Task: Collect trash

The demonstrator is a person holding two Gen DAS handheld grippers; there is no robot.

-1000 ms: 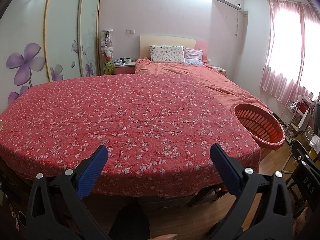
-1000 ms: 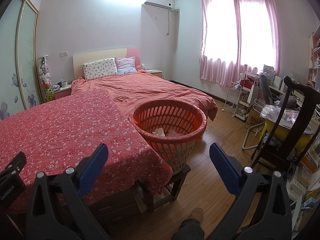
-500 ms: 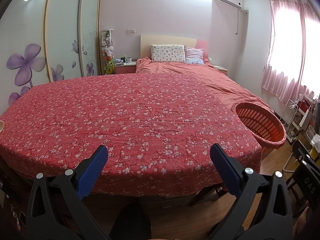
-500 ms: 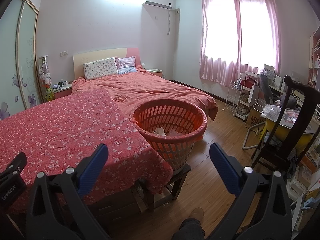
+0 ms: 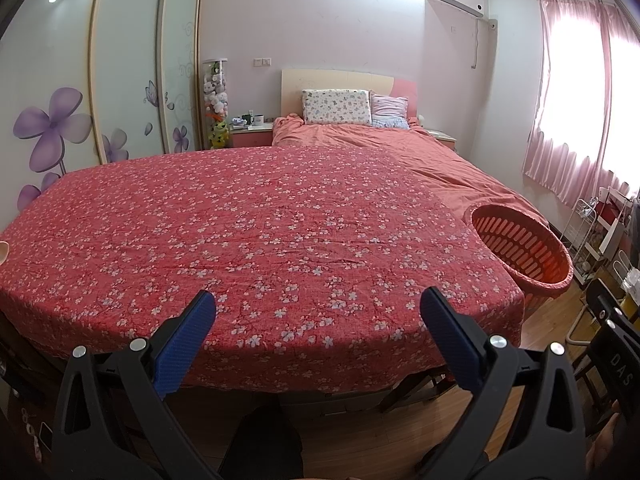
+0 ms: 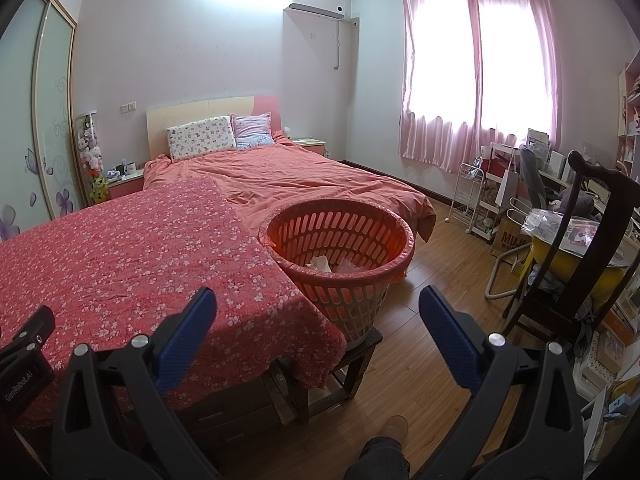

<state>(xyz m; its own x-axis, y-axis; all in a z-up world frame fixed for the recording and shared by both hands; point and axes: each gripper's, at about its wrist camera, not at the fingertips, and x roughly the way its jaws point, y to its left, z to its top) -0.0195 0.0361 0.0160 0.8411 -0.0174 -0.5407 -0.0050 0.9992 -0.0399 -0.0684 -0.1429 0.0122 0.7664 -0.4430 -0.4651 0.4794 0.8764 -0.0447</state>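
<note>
Both the left gripper (image 5: 316,316) and the right gripper (image 6: 318,314) hold nothing, fingers apart, because the trash (image 6: 320,263) already sits in the basket (image 6: 344,268).

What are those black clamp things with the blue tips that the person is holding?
Those are two matching handheld grippers. The left gripper and the right gripper each have two black plastic arms with triangular cut-outs and silver rivets, ending in textured blue pads. In the right wrist view, the left one's black body carries white lettering that looks like "GenRobot.AI". No cables show.
</note>
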